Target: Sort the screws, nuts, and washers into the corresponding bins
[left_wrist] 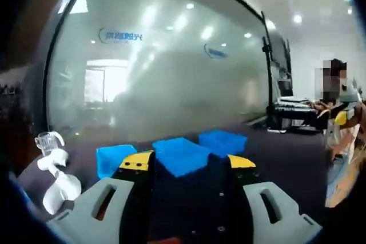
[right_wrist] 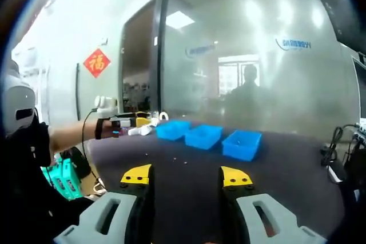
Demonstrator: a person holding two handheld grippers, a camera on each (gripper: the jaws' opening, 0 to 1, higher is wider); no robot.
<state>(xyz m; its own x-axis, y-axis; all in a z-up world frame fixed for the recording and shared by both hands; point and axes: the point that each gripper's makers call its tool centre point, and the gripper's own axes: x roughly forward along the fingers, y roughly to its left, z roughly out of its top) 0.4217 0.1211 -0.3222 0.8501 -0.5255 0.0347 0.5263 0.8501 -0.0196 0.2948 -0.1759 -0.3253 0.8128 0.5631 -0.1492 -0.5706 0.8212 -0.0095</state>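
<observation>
Red diamond sign (right_wrist: 96,62) on wall reads 福

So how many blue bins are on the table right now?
3, in a row on the dark table: left bin, middle bin, right bin. Nothing seems to hide a fourth.

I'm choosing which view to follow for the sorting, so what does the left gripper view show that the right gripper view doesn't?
Left gripper view alone: a white robot figure beside the bins and a person at a far desk.

Right gripper view alone: small parts scattered on the dark table, the left claw near the bins, a red wall sign.

Both: three blue bins and an open claw in front.
</observation>
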